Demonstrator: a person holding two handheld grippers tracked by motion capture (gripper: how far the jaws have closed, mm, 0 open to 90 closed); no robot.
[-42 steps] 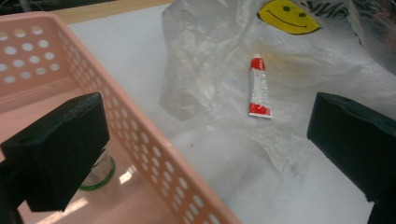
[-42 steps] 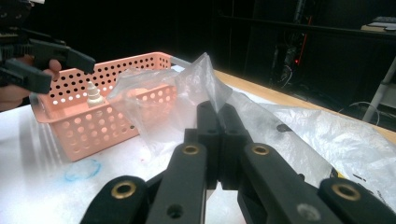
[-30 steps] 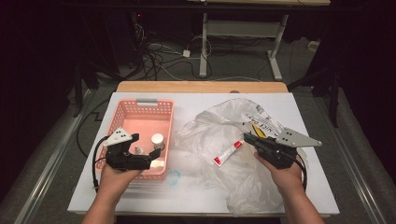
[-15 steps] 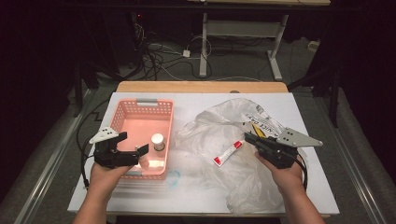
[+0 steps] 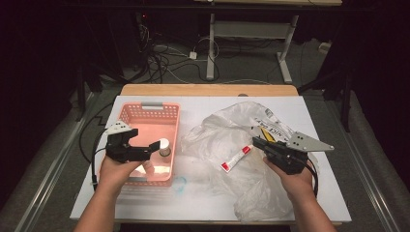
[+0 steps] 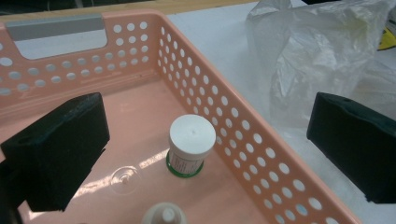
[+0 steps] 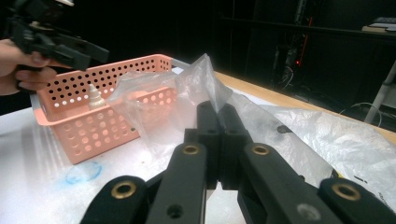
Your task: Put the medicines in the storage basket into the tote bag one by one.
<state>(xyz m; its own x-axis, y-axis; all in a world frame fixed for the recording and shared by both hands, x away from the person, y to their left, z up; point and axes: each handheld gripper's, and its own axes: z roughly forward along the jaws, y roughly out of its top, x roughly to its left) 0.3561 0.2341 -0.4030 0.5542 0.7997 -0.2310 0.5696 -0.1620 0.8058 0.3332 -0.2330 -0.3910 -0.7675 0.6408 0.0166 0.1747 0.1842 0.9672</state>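
A pink perforated basket (image 5: 150, 108) stands at the table's left. Inside it are a small white-capped jar (image 6: 191, 147) with a green base and a dropper bottle (image 6: 164, 215). My left gripper (image 5: 142, 140) hovers open above the basket's near part, with the jar (image 5: 164, 146) below the gap between its pads. A crumpled clear plastic bag (image 5: 232, 130) lies mid-table with a red-and-white tube (image 5: 236, 158) on it. My right gripper (image 5: 255, 141) is shut on a fold of the bag (image 7: 205, 74), which peaks up at its tips (image 7: 217, 114).
A blue smear (image 5: 180, 182) marks the white table (image 5: 203, 203) in front of the basket. A clear round piece (image 6: 125, 179) lies on the basket floor. The bag spreads under my right hand toward the table's right edge. The floor beyond is dark, with cables and desk legs.
My left gripper has shifted a little over the basket, first left and then away from me. The right gripper and the bag have stayed put.
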